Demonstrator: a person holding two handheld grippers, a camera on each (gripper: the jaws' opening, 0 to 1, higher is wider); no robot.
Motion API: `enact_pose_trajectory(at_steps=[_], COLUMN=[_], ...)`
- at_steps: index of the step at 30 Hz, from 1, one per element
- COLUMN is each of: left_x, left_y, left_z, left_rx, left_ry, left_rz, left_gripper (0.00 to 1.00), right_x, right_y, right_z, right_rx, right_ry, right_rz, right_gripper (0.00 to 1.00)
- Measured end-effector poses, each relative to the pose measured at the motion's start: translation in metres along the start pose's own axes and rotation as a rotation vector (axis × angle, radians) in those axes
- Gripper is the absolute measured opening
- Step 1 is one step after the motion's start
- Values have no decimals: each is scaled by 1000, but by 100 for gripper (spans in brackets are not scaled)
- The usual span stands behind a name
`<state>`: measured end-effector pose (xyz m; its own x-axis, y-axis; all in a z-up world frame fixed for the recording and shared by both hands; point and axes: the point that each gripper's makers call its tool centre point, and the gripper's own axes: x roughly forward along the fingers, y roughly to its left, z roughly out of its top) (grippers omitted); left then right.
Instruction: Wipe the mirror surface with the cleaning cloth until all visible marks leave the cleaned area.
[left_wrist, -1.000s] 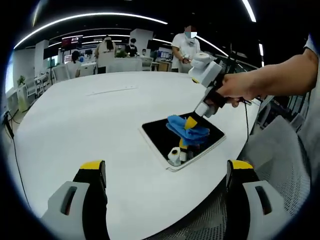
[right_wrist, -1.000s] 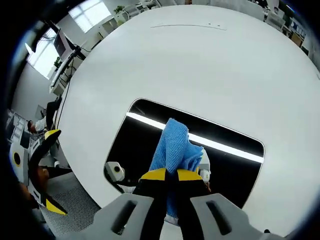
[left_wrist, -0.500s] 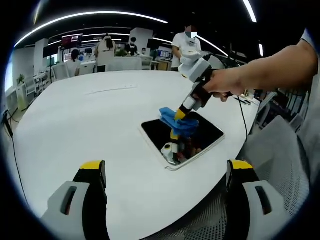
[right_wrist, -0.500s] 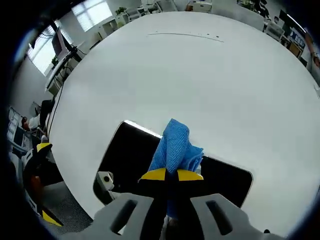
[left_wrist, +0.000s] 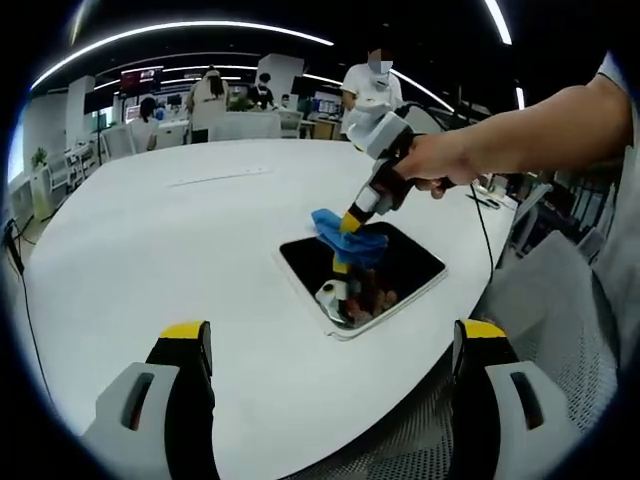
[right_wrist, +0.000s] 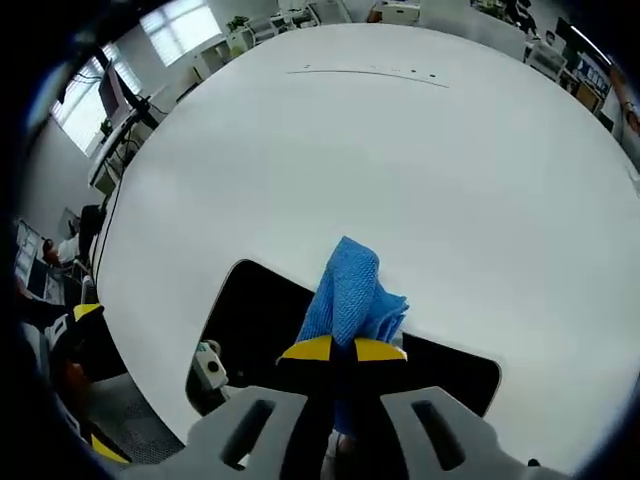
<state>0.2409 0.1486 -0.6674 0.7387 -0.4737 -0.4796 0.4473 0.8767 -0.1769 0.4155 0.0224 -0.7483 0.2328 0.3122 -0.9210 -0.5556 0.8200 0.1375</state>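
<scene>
Right tongs (right_wrist: 343, 349), bottom centre of the right gripper view: yellow tips pinched together on the blue cleaning cloth (right_wrist: 351, 296), which bunches up just above them. In the left gripper view the same tongs (left_wrist: 352, 222) come in from the upper right, held in a person's hand (left_wrist: 437, 166), pressing the cloth (left_wrist: 345, 234) down at the far edge of the mirror (left_wrist: 395, 258). Left tongs (left_wrist: 335, 345): jaws spread wide at the bottom of the left gripper view, holding nothing, hanging over the near edge of the white table (left_wrist: 150, 240) and well apart from the mirror. The mirror (right_wrist: 260, 320) is a dark rounded rectangle lying flat on the table (right_wrist: 400, 160), lower centre in the right gripper view; its glass reflects the tongs and dark ceiling. Cloth sits at the mirror's far long edge, partly lapping onto the table. Progress, as a judgement: wiping under way, cloth in contact. No marks can be made out on the glass at this resolution, so cleanliness cannot be confirmed; the near part looks left to cover. People stand in the upper background.
</scene>
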Motion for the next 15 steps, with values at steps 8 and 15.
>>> enact_pose_trajectory(at_steps=[8, 15], left_x=[0, 0], left_y=[1, 0], left_z=[1, -1], left_rx=[-2, 0], left_ry=[-3, 3], left_rz=[0, -5], left_gripper=[99, 99], right_x=[-4, -9], right_y=[-2, -5], right_z=[-5, -10], right_rx=[6, -6], right_ry=[4, 8], right_rz=[-2, -6], right_gripper=[0, 0])
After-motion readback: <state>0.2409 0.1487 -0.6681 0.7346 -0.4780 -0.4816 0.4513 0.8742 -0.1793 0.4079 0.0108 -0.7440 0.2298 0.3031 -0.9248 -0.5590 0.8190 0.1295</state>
